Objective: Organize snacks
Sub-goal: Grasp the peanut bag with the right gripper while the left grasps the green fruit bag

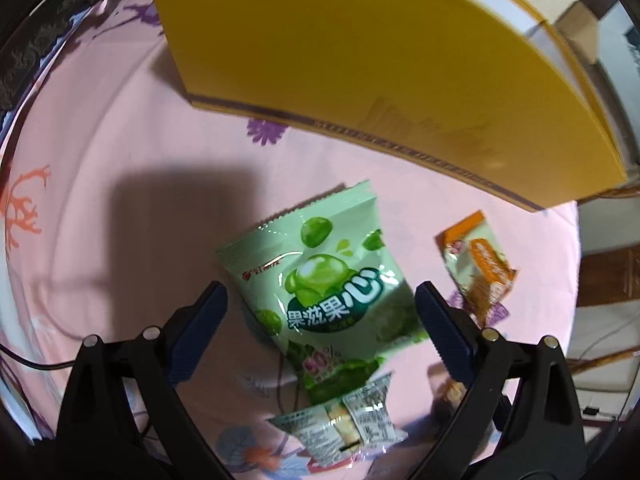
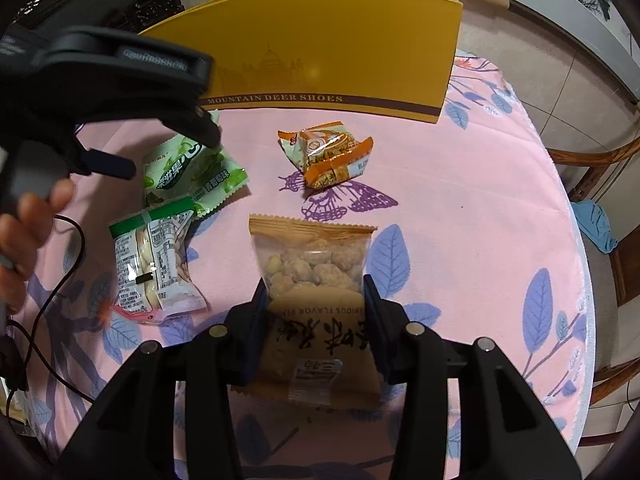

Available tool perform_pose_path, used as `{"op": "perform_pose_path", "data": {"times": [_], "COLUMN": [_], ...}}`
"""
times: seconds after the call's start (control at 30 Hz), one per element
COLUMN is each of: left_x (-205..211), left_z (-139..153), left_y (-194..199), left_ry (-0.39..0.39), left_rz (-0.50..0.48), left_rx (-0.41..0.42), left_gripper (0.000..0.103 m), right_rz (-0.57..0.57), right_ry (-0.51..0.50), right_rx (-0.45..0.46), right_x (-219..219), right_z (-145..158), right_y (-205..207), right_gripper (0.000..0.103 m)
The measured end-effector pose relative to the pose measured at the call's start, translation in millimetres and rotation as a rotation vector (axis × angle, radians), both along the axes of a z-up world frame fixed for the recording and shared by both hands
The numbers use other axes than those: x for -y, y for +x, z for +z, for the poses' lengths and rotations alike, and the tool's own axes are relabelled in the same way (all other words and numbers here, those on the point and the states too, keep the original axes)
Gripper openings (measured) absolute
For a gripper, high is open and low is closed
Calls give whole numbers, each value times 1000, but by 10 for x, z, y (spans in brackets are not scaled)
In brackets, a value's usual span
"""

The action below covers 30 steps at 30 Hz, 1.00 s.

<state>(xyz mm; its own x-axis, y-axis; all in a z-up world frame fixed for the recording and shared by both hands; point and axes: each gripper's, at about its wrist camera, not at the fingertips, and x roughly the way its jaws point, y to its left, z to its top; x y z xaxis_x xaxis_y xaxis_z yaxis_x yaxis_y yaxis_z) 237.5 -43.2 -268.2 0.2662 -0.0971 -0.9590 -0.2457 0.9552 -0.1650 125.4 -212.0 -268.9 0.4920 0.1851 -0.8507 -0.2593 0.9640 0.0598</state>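
A green candy packet (image 1: 320, 284) lies on the pink cloth between the wide-open fingers of my left gripper (image 1: 322, 300); it also shows in the right wrist view (image 2: 192, 172) under that gripper (image 2: 176, 140). A clear-and-green snack packet (image 1: 344, 420) (image 2: 154, 264) lies beside it. An orange packet (image 1: 478, 264) (image 2: 326, 156) lies near the yellow shoe box (image 1: 360, 48) (image 2: 332, 56). My right gripper (image 2: 314, 290) has its fingers on both sides of a brown peanut packet (image 2: 316, 280); it lies flat on the cloth.
The round table has a pink flowered cloth (image 2: 460, 200). The table edge curves at the right (image 2: 580, 280), with a wooden chair (image 2: 600, 176) beyond. A black cable (image 2: 52, 292) runs at the left.
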Motion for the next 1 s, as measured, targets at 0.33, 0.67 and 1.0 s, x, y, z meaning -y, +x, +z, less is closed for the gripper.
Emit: {"op": "perform_pose_path", "data": {"times": [0.33, 0.67, 1.0], "left_x": [99, 316, 475], "left_z": [-121, -156, -81], "left_y": [79, 20, -21], "left_ry": [22, 139, 176], "left_rz": [-7, -112, -204], "left_rx": [-23, -11, 52], "left_gripper": [101, 97, 68], "right_rz": [0, 6, 8], "right_ry": [20, 13, 13], "right_rx": [0, 6, 1], "right_x": [16, 12, 6], "right_z": [-2, -3, 12], "right_y": [11, 6, 5], "right_gripper": [47, 47, 46]}}
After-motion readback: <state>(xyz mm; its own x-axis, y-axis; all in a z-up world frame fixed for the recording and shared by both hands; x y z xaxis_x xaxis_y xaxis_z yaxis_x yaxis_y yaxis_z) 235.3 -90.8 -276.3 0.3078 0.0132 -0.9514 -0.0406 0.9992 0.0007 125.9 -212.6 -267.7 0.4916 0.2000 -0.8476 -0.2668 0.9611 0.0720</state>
